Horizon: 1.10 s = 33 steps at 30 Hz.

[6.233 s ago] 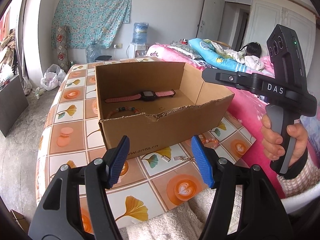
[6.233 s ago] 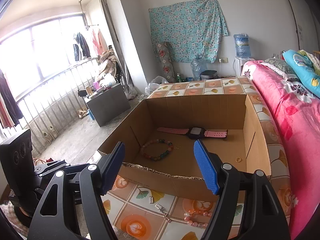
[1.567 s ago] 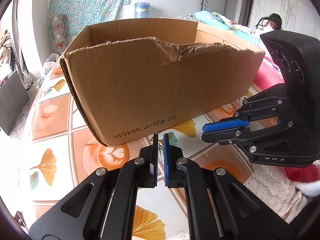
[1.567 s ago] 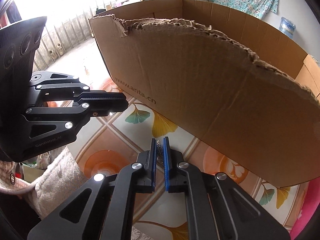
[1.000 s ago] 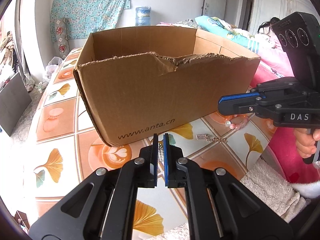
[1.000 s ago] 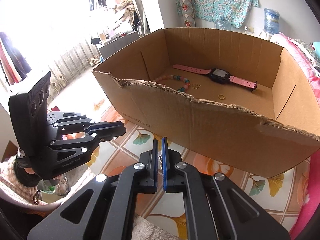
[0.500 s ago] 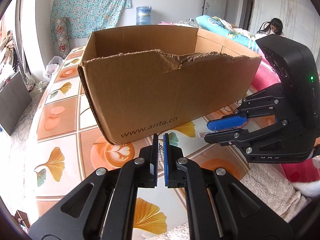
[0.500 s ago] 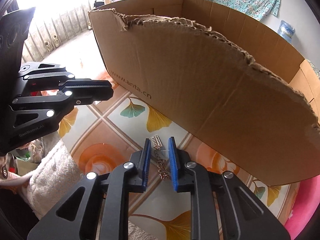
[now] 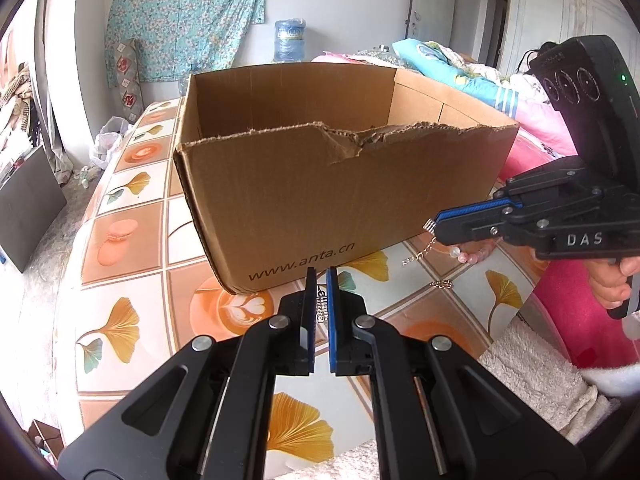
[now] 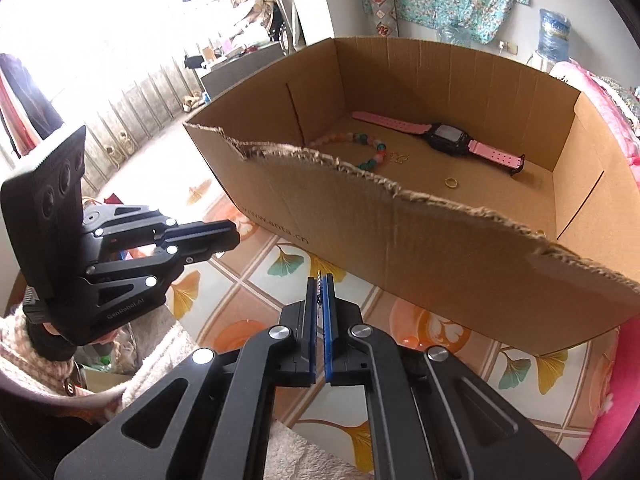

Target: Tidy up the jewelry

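Half a second ago the right gripper (image 9: 434, 227) had its jaws parted over a chain lying on the counter; now the jaws are pressed together on a small silver clasp with the fine chain (image 9: 420, 254) trailing below it toward the tiles, lifted clear of the surface beside the box. Largest in view is the cardboard box (image 10: 440, 248), open-topped with a ragged front edge, standing on the tiled counter (image 9: 120, 240); inside it already lie a pink-strapped watch (image 10: 444, 138), a multicoloured bead bracelet (image 10: 370, 152), a small gold ring (image 10: 451, 182) and a tiny gold piece I cannot identify. The left gripper (image 9: 321, 280) is also clamped shut, with a small silver toothed piece nipped between its blue pads, held low in front of the box's printed wall. So the sorting looks well advanced: several pieces are in, two more are in hand, and what seems left on the counter is a pink bead bracelet (image 9: 470, 256) partly hidden under the right gripper and a short gold chain (image 9: 440, 284) near it. The torn front wall stands between both grippers and the box floor, so each load would need to rise over that edge. A pink quilt (image 10: 624, 380) borders the counter at the right, and a fleecy sleeve (image 9: 536, 372) sits close below the grippers.
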{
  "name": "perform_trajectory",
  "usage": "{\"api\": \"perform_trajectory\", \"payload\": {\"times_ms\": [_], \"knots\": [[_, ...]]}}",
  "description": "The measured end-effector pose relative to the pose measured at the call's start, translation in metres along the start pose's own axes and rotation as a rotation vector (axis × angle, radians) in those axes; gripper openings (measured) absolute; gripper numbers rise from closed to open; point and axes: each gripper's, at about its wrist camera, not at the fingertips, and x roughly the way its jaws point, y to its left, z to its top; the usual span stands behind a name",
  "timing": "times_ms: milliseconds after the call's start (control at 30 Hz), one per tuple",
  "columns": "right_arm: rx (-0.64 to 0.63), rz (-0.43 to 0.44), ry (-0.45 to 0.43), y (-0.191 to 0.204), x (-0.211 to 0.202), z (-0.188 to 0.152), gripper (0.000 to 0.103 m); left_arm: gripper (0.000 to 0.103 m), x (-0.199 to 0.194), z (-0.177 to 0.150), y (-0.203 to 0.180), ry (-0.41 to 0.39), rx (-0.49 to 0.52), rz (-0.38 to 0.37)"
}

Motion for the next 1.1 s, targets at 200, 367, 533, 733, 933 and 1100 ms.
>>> {"api": "perform_trajectory", "payload": {"times_ms": [200,367,533,733,933,1100], "knots": [[0.05,0.084,-0.133,0.001,-0.047,0.011,0.003,0.004,-0.03,0.012,-0.011,-0.059,0.023,-0.002],[0.072,0.137,-0.244,0.0,-0.08,0.028,0.003,0.004,-0.064,0.037,-0.021,-0.146,0.045,-0.041],[0.081,0.137,-0.313,-0.017,-0.095,0.051,0.003,0.004,-0.076,0.076,-0.032,-0.216,0.097,-0.069],[0.111,0.089,-0.277,-0.046,-0.078,0.07,0.003,0.004,-0.025,0.117,-0.033,-0.121,0.12,-0.116],[0.171,0.048,-0.163,-0.08,-0.043,0.079,0.003,0.004,0.047,0.137,-0.023,0.065,0.035,-0.183],[0.239,0.017,-0.066,-0.107,-0.013,0.084,0.004,0.008,0.086,0.139,-0.011,0.191,-0.061,-0.203]]}}
